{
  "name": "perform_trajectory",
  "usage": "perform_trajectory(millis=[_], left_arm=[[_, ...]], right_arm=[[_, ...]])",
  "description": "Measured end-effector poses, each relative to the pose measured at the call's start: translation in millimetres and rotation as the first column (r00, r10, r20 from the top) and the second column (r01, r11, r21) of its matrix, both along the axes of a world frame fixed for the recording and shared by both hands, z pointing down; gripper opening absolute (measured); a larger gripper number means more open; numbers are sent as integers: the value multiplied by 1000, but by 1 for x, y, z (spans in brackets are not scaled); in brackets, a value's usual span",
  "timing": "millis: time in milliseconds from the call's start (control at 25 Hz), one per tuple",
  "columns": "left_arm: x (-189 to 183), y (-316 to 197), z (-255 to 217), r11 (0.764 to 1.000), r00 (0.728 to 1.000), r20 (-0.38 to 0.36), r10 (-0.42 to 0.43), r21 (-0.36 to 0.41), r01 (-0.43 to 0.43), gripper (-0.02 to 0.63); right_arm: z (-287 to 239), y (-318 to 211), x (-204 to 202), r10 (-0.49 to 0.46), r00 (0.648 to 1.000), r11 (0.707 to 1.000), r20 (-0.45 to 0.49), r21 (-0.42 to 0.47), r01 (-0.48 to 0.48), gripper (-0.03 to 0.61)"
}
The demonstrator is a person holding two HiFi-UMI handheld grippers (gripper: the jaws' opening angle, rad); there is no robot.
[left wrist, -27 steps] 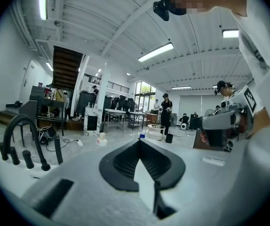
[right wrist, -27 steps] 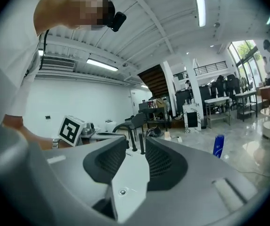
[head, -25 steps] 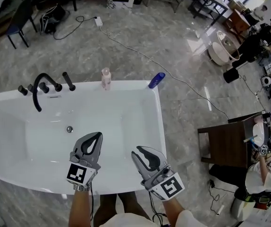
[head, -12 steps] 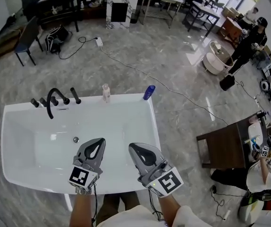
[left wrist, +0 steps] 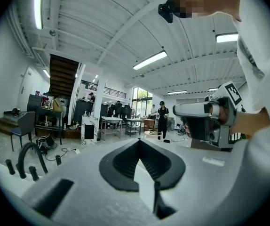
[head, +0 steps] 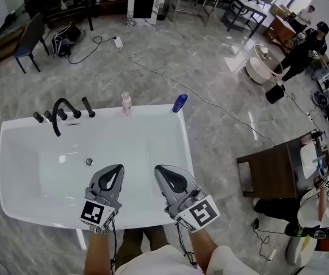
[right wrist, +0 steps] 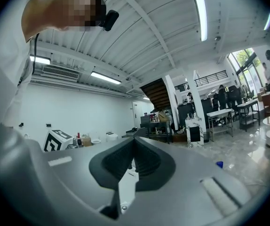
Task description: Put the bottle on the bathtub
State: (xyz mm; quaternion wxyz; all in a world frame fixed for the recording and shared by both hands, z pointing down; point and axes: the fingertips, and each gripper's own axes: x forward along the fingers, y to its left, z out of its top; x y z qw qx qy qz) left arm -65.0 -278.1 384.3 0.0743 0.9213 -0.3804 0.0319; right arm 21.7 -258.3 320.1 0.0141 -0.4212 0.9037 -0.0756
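- Head view: the left gripper (head: 117, 168) and right gripper (head: 160, 171), fingers pressed together on nothing, hung over the bathtub (head: 15, 208). Well beyond their tips, the pink bottle (head: 126, 103) and blue bottle (head: 179, 102) stood on the far rim, as before.
- Left gripper view: fingers together, the faucet (left wrist: 39, 154) ahead-left.
- Right gripper view: fingers together, the blue bottle ahead-right.

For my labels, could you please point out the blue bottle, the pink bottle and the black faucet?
blue bottle (head: 179, 102), head view, mid-body.
pink bottle (head: 126, 104), head view, mid-body.
black faucet (head: 62, 99), head view, top of its arched spout.
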Motion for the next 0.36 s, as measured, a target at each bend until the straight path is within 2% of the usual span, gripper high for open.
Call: perform_trajectory(millis=[360], left_arm=[[-6, -7, 9, 1000, 999, 24, -21, -14, 21, 2]], right_arm=[[12, -6, -2, -22, 1000, 999, 6, -25, 23, 8]])
